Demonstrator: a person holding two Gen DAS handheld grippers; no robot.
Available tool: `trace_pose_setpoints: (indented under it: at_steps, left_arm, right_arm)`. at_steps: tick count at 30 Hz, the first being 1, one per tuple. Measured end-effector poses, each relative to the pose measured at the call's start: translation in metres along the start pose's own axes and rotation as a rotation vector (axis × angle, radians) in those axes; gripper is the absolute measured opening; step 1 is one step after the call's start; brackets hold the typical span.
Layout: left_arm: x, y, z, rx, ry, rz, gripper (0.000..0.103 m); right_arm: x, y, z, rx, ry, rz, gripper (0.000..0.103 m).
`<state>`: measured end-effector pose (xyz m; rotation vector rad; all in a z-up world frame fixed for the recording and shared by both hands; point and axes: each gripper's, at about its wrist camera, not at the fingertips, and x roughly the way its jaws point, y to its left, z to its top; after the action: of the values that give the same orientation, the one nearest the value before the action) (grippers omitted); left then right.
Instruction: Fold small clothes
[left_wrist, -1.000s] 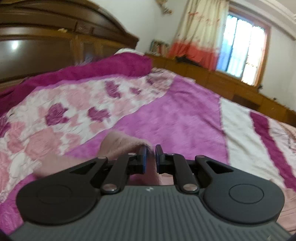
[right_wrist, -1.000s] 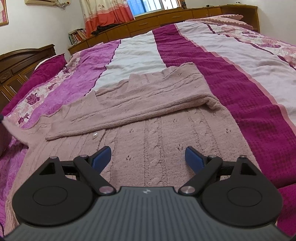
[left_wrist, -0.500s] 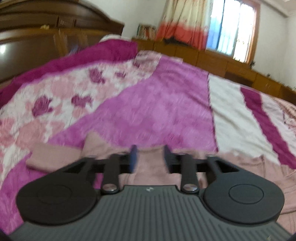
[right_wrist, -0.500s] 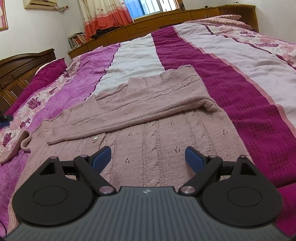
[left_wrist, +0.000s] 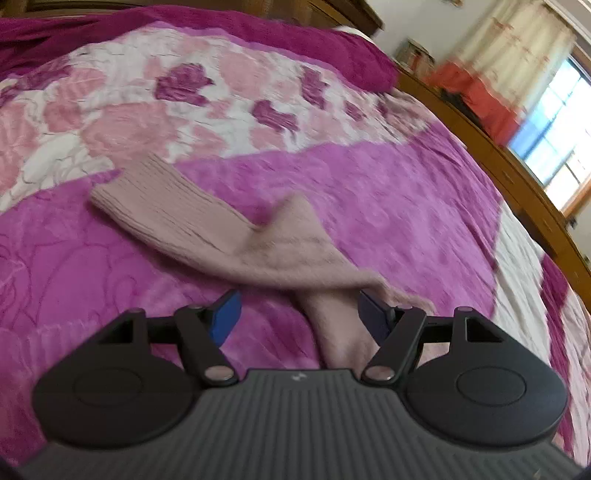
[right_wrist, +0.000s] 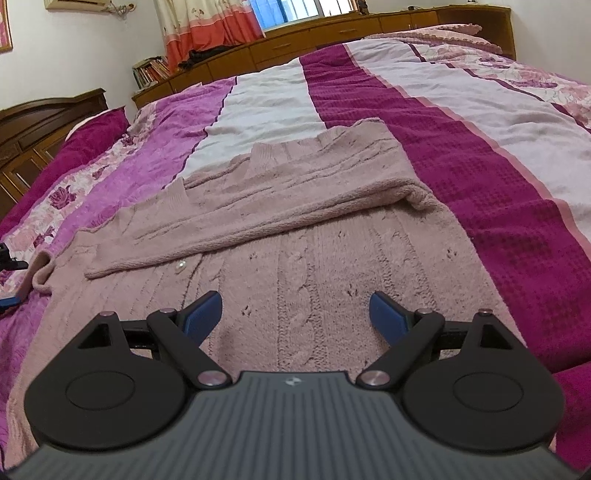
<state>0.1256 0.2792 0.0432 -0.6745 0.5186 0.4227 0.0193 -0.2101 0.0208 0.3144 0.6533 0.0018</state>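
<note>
— Left wrist view first: what did it show?

— The left gripper (left_wrist: 297, 314) sat low over the bed (left_wrist: 388, 192), above the magenta part of the cover. Its fingers (left_wrist: 225, 314) had just been opening and stood well apart. A pink knitted sleeve (left_wrist: 207, 225) lay slack on the cover, running from its ribbed cuff at the upper left down toward the gripper. Part of it passed between the fingers, close against the right one, but the pads were not pressing on it. I could not tell whether the cloth touched that finger; the picture was blurred there.

— And behind it?

— A flowered pink and white band of the cover, a dark red pillow (left_wrist: 314, 40), then a wooden ledge (left_wrist: 509, 173) under a window (left_wrist: 554, 136) with a cream and orange curtain (left_wrist: 491, 74).

— Right wrist view?

— The right gripper (right_wrist: 295, 314) hung over the body of the pink cardigan (right_wrist: 295, 236), fingers (right_wrist: 203, 314) spread wide, holding nothing. The cardigan lay flat across the bed (right_wrist: 461, 155), its other sleeve folded across the chest, with a small pale button (right_wrist: 181, 266) just below that sleeve's edge. At the far left edge, the left gripper's (right_wrist: 9, 280) dark tips showed beside the cardigan's loose shoulder.
</note>
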Motion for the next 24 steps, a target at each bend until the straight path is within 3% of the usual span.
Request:
trace_pose_setpoints:
  at_steps: [7,14,15,16,17,18,24]
  left_arm:
    - [0.036,0.014,0.016,-0.149,0.0,0.068,0.071]
    - [0.058,0.008,0.026,-0.091,-0.029,0.086,0.07]
    - [0.058,0.01,0.028,-0.09,-0.031,0.075,0.066]
    - [0.058,0.012,0.029,-0.087,-0.031,0.07,0.049]
    - [0.058,0.014,0.03,-0.074,-0.022,0.063,0.039]
    - [0.057,0.016,0.031,-0.06,-0.01,0.045,0.021]
    - [0.027,0.015,0.036,0.018,-0.05,-0.032,0.016]
  right_arm:
    - [0.004,0.003,-0.001,-0.024,0.004,-0.012,0.092]
    - [0.005,0.003,0.0,-0.021,-0.001,-0.011,0.092]
    - [0.005,0.003,0.001,-0.024,-0.002,-0.013,0.092]
    - [0.005,0.003,0.001,-0.028,-0.004,-0.017,0.092]
    - [0.005,0.004,0.001,-0.036,-0.005,-0.024,0.092]
    - [0.004,0.005,0.002,-0.045,-0.006,-0.033,0.092]
    - [0.004,0.007,0.002,-0.057,-0.008,-0.032,0.092]
